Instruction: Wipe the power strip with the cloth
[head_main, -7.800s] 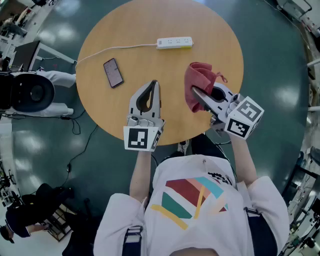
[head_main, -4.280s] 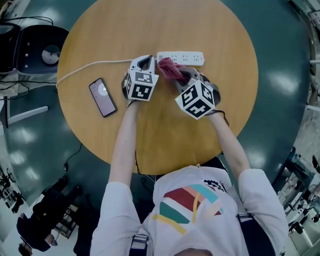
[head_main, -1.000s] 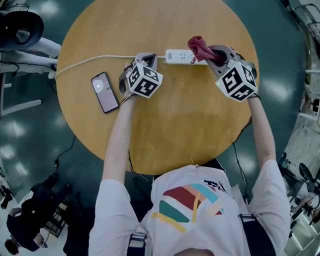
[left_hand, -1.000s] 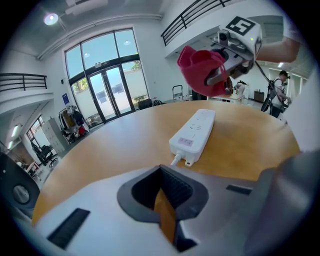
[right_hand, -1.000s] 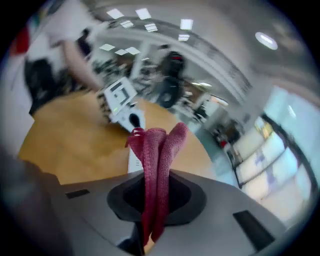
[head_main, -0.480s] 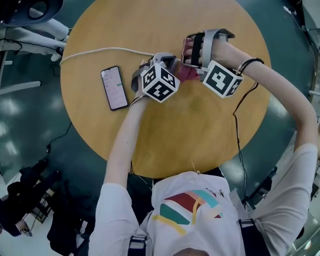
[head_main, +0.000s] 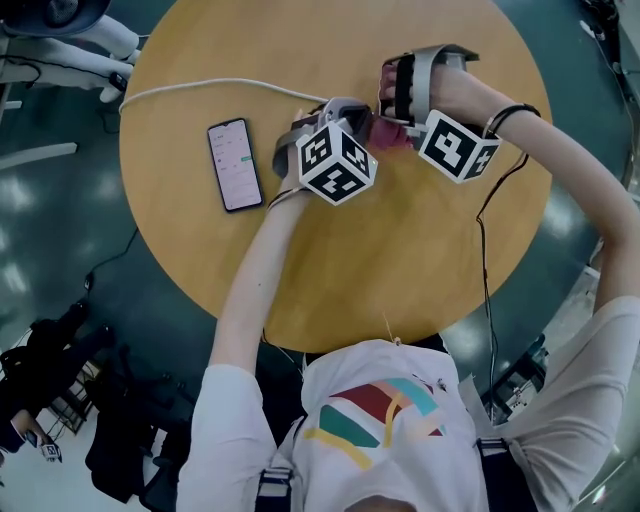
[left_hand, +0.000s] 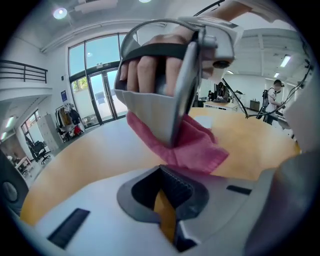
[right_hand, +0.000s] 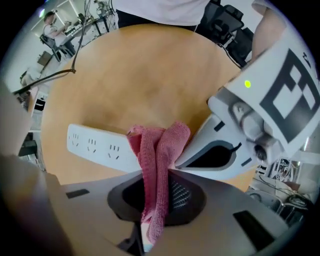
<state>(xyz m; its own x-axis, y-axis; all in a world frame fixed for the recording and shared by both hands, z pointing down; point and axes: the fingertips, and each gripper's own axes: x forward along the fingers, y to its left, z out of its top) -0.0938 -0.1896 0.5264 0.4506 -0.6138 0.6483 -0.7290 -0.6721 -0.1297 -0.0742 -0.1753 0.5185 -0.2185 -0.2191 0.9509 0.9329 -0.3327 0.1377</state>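
The right tool pinches the pink cloth against the power strip on the far side of the surface. The left tool, pressed together, sits just beside. So crowded, they may collide and shove the strip.

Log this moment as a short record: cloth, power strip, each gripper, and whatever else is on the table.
cloth: pink, bunched, lying over part of the power strip
power strip: white, flat on the round wooden table
right gripper: shut on the cloth
left gripper: fingers together, nothing between them, tip close beside the cloth
phone: screen up, left of both grippers
cable: white, runs to the table's left edge
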